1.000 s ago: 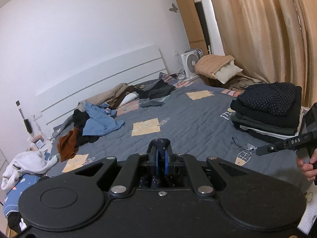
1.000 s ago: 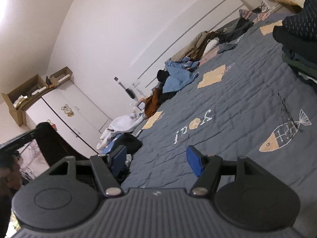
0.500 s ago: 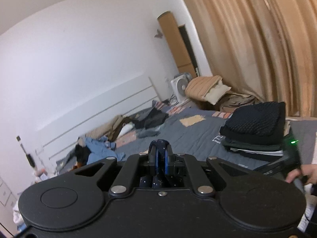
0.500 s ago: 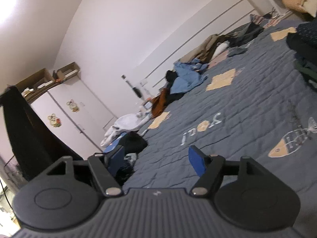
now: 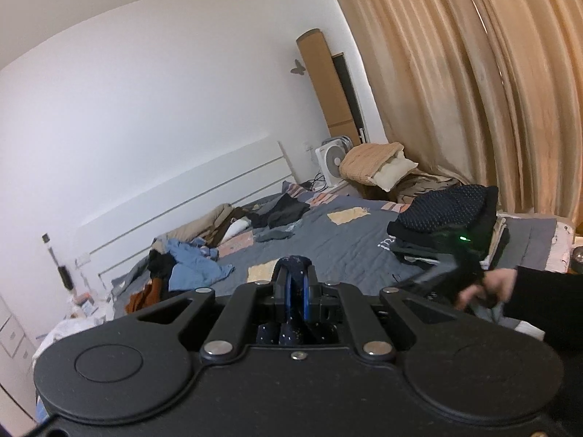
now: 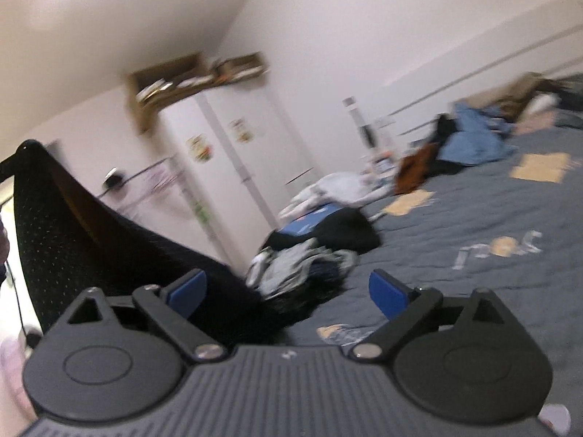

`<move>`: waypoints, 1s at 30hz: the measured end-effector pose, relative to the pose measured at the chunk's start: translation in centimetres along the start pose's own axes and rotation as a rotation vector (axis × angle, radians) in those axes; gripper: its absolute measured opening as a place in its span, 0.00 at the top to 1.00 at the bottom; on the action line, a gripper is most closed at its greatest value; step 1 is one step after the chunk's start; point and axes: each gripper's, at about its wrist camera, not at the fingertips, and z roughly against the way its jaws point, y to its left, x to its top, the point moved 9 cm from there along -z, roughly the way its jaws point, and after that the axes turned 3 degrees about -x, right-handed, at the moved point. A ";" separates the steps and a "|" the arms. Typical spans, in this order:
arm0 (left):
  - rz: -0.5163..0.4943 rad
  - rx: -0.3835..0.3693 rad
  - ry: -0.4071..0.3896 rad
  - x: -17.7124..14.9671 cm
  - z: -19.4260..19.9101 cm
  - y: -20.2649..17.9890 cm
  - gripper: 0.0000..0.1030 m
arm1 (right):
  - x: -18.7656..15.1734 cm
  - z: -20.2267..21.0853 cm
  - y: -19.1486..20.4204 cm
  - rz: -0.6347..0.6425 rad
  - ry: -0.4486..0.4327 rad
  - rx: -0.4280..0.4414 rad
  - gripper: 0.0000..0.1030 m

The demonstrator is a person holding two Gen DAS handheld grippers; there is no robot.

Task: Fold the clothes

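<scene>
My left gripper (image 5: 296, 276) is shut on a dark navy dotted garment (image 5: 294, 331), whose fabric shows between and behind the blue pads. In the right wrist view the same dark dotted garment (image 6: 69, 225) hangs stretched from the upper left down toward my right gripper (image 6: 288, 291), which is open with nothing between its blue pads. The cloth passes just beside the left pad (image 6: 187, 287). A stack of folded dark clothes (image 5: 448, 225) sits on the right side of the bed. A pile of unfolded clothes (image 5: 193, 266) lies near the headboard.
The bed has a grey quilt (image 5: 342, 247) with patches. A white headboard (image 5: 189, 211), a fan (image 5: 329, 160) and tan curtains (image 5: 473, 91) stand behind. White wardrobes (image 6: 226, 167) and clothes on the floor (image 6: 320, 240) show in the right wrist view.
My left gripper has lifted and tilted up with the garment. My right gripper has swung left toward the hanging cloth, still open; its view is blurred by motion.
</scene>
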 end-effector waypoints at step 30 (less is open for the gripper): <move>0.170 0.078 0.112 -9.1 8.7 3.9 0.94 | -10.7 -14.6 19.5 0.629 0.205 0.452 0.00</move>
